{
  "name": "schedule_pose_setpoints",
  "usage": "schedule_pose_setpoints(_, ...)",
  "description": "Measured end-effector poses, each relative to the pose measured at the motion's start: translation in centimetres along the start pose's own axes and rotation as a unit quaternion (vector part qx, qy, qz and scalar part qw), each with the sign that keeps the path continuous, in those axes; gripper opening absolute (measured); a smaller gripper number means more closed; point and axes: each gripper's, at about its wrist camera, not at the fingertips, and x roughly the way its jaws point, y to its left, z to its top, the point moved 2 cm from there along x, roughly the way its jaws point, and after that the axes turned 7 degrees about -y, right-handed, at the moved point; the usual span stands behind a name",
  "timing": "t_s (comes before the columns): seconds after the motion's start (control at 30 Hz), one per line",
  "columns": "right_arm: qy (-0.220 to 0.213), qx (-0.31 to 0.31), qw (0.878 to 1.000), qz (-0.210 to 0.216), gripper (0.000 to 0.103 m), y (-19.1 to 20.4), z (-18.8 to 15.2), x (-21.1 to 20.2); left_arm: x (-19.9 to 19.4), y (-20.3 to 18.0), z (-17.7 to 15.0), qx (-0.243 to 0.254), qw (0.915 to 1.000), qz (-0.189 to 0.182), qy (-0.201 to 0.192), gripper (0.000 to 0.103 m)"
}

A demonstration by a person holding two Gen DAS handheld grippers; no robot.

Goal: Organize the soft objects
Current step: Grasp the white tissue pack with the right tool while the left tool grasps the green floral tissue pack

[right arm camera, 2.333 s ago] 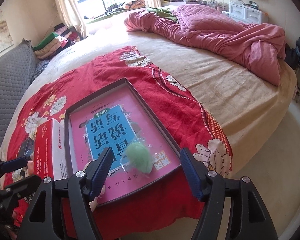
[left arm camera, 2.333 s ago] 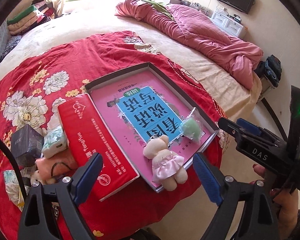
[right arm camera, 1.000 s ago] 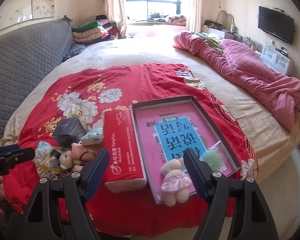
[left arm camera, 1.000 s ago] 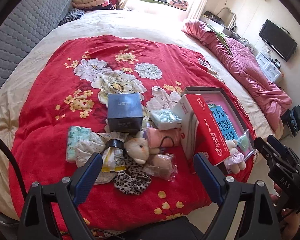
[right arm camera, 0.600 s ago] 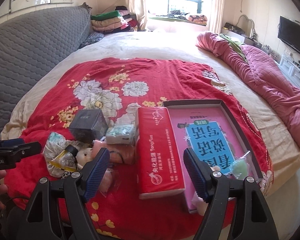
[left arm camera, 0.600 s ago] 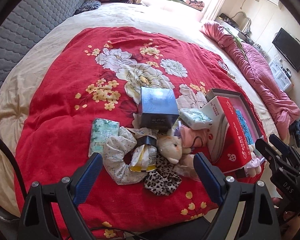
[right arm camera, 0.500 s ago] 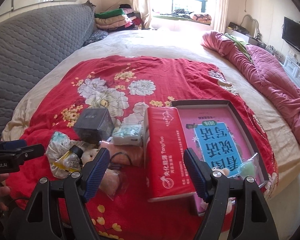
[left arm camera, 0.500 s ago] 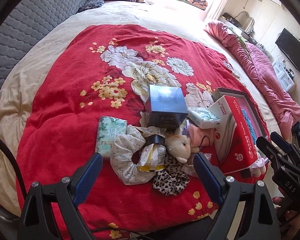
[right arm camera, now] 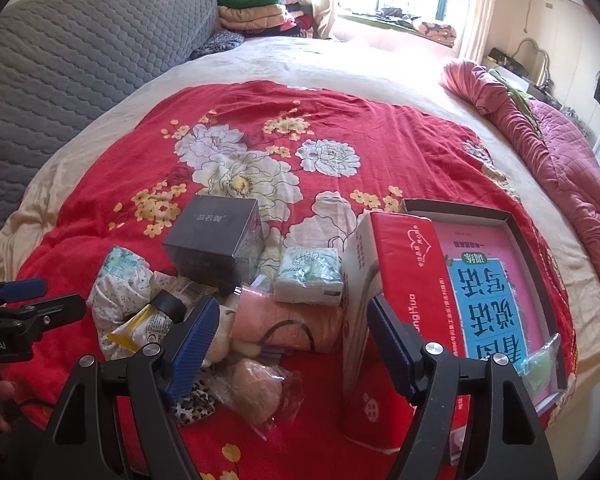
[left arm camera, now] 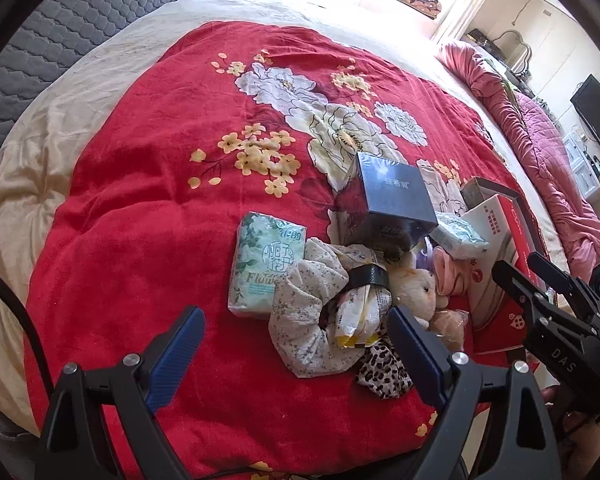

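The plush toy is being half covered by the floral scrunchie and the dark box; the leopard scrunchie is being hidden behind a finger.

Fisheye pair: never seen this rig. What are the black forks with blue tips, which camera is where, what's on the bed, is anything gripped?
No robot arm here: a person carries a two-finger gripper in each hand, each with a fisheye camera looking along its fingers. The black forks with blue pads are those fingers. One picture is from the left gripper, the other from the right gripper; each also catches the other gripper at its edge.

On the red floral blanket lies a pile: a dark box, a green tissue pack, a floral scrunchie, a plush toy, a leopard-print scrunchie and a red tissue box. Beside it is a shallow tray with a pink book.

Both grippers are open and hold nothing.
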Motion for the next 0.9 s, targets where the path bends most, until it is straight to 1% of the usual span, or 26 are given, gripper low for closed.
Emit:
schedule_pose_setpoints(0.17, 0.016, 0.001, 1.000, -0.007, 0.077, 0.3, 0.4, 2.7, 1.1, 0.8, 0.1, -0.008, 1.0000, -0.001, 0.005, 0.092)
schedule_pose_setpoints(0.37, 0.048, -0.013, 0.998, -0.045, 0.077, 0.6, 0.5, 5.8, 2.3, 2.0, 0.2, -0.019, 0.9998, -0.001, 0.011, 0.092)
schedule_pose_setpoints(0.57, 0.069, -0.018, 0.996, -0.057, 0.078, 0.7, 0.0, 8.0, 3.3, 2.6, 0.3, -0.028, 0.9994, -0.006, 0.019, 0.092)
schedule_pose_setpoints(0.67, 0.069, -0.010, 0.996, -0.059, 0.077, 0.4, -0.1, 8.6, 3.7, 2.9, 0.3, -0.034, 0.9991, -0.011, 0.021, 0.092)
schedule_pose_setpoints(0.83, 0.064, -0.024, 0.995, -0.071, 0.075, 0.8, 0.2, 9.3, 4.6, 3.7, 0.4, -0.043, 0.9987, -0.005, 0.026, 0.092)
schedule_pose_setpoints(0.9, 0.066, -0.034, 0.994, -0.082, 0.071, 0.9, 0.3, 9.7, 5.0, 4.4, 0.6, -0.056, 0.9980, -0.005, 0.028, 0.092)
